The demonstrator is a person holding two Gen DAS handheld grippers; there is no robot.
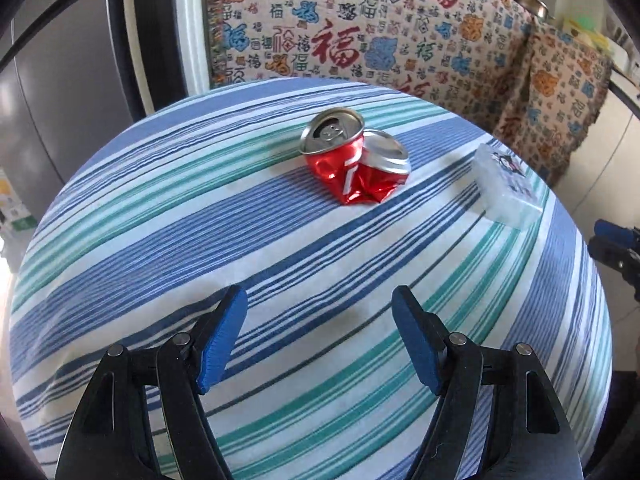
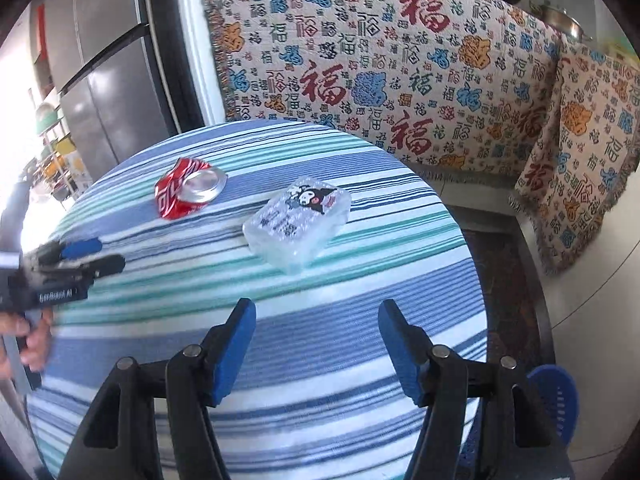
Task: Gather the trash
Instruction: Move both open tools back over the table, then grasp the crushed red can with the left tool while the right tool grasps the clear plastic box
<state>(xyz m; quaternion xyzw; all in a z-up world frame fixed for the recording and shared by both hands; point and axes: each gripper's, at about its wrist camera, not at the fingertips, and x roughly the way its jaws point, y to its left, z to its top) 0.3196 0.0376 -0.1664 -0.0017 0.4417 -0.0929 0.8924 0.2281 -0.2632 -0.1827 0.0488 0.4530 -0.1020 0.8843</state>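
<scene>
Left gripper [image 1: 316, 300] released, empty; crushed can [image 1: 354, 162] lies beyond its fingertips. Right gripper [image 2: 316, 314] released, empty; clear packet [image 2: 298, 222] lies ahead, contents indistinct.

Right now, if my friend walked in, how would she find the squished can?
Look at the round table with the blue and green striped cloth. Two things lie on it, apart from each other: the can and a clear packet with a cartoon picture. The can is the shiny red one, crumpled, with silver ends.
</scene>
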